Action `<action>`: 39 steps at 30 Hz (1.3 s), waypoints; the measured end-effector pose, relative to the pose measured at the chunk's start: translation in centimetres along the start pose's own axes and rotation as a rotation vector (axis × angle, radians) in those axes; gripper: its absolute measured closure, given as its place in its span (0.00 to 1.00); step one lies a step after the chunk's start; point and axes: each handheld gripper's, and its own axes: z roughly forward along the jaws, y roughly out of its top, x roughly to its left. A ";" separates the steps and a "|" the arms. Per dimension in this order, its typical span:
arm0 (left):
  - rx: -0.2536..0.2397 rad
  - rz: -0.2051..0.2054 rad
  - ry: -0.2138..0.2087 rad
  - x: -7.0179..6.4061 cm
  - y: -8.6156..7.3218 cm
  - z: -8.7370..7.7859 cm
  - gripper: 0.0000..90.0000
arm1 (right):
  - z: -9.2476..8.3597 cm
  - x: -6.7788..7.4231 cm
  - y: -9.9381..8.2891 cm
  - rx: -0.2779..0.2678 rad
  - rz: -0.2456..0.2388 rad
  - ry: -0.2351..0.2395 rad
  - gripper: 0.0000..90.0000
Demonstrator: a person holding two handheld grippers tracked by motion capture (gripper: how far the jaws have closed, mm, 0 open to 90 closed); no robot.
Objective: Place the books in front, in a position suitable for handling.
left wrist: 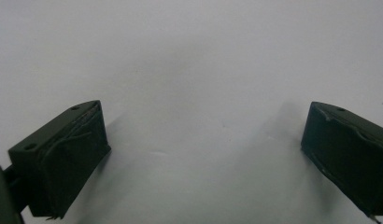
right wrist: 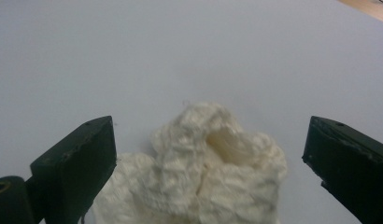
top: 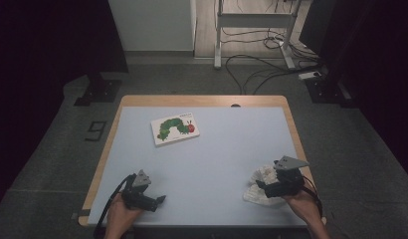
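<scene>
Hovering spread-jawed, right gripper [right wrist: 208, 154] partly hides a crumpled, seemingly fluffy white cloth [right wrist: 208, 172]; left gripper [left wrist: 203, 149] likewise released, nothing between.

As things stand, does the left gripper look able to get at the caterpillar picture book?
Probably yes: the left gripper is open with nothing between its jaws, and bare table lies between it and the book. The white cloth sits off by the right gripper.

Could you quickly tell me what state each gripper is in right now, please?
Left gripper: jaws open, holding nothing, over the bare table.
Right gripper: jaws open, the white cloth between them, not clamped.
</scene>
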 end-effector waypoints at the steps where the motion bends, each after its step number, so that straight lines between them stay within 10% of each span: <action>1: 0.000 0.000 0.001 0.0 0.0 0.0 0.00 | 0.1 0.0 0.2 -0.002 -0.003 0.004 0.03; 39: -0.009 -0.019 0.051 3.4 4.4 -1.4 0.00 | 4.9 3.1 5.8 -0.041 -0.044 0.131 0.03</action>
